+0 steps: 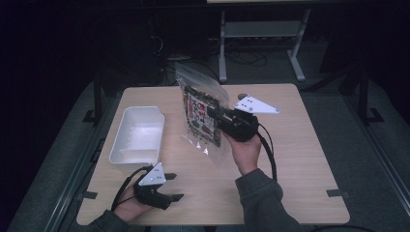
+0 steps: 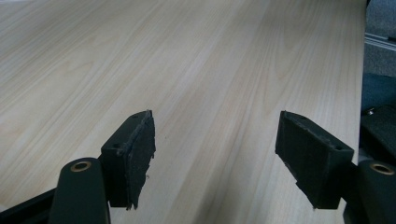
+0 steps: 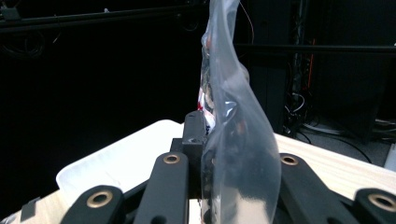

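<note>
One gripper, the right [image 1: 216, 116], clamps the clear snack bag [image 1: 200, 113] aloft, the left gripper [image 1: 173, 186] gapes empty; next comes lowering it into the white bin [image 1: 138, 137].

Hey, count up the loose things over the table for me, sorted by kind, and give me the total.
Clear plastic bags with a printed packet inside: 1, held up off the table by the right gripper
White tubs: 1
Total: 2
</note>
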The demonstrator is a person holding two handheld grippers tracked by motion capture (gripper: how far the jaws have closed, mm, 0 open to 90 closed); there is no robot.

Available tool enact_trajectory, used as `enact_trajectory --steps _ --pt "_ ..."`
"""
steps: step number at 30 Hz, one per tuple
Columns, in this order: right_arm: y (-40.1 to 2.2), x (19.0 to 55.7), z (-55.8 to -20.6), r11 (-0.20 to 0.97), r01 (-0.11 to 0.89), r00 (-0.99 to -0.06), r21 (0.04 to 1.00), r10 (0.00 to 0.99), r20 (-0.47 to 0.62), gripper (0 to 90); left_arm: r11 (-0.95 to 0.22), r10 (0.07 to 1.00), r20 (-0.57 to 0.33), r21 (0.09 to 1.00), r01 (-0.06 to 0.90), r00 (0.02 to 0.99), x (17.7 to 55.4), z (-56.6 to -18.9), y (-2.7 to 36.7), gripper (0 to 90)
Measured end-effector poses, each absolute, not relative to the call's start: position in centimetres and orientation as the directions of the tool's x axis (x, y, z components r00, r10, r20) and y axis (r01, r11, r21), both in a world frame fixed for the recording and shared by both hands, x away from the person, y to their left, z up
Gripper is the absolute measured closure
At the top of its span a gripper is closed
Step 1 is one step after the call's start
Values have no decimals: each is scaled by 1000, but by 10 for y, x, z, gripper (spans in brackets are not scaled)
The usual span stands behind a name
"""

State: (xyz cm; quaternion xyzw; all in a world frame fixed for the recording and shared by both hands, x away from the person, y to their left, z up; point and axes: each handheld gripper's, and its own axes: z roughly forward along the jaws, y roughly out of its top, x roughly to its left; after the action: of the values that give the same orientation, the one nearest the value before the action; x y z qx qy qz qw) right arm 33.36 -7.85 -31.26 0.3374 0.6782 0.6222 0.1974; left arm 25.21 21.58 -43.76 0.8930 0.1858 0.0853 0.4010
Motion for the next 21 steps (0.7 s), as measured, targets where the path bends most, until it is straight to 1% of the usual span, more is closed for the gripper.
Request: enact_trajectory --steps 6,9,21 --pt "-57 341 -307 -13 191 -696 982 703 145 747 -625 404 21 736 260 915 247 -439 226 269" --pt "-47 345 -306 -25 190 -695 981 703 153 747 -620 408 15 739 264 913 246 -440 231 269" --pt "-3 360 -299 -65 182 -691 981 702 175 747 -626 404 19 734 262 915 242 -440 238 254"
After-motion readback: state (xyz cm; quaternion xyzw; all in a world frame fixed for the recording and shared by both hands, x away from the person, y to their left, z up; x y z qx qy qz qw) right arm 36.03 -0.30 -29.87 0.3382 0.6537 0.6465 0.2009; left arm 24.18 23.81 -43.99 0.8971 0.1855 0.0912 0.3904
